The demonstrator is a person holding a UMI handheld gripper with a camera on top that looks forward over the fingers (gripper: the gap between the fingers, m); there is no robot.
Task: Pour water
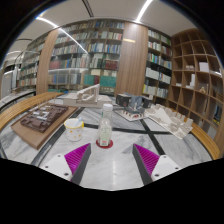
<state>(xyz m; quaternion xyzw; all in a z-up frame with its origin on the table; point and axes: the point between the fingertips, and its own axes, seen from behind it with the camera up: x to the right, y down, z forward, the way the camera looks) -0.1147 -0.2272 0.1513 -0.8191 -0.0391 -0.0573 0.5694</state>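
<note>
A clear plastic water bottle [105,129] stands upright on a red coaster [104,144] on the pale marble table [112,170], just ahead of my fingers and slightly left of their middle. A white cup [74,128] stands to the bottle's left on the same table. My gripper [113,160] is open, its magenta pads [77,157] spread wide apart with only bare tabletop between them. Nothing is held.
A dark tray-like model board [40,122] lies at the left. White architectural models [168,121] and a small box-like model [129,102] stand beyond and to the right. Bookshelves [85,55] line the back wall, with cubby shelves [196,75] at the right.
</note>
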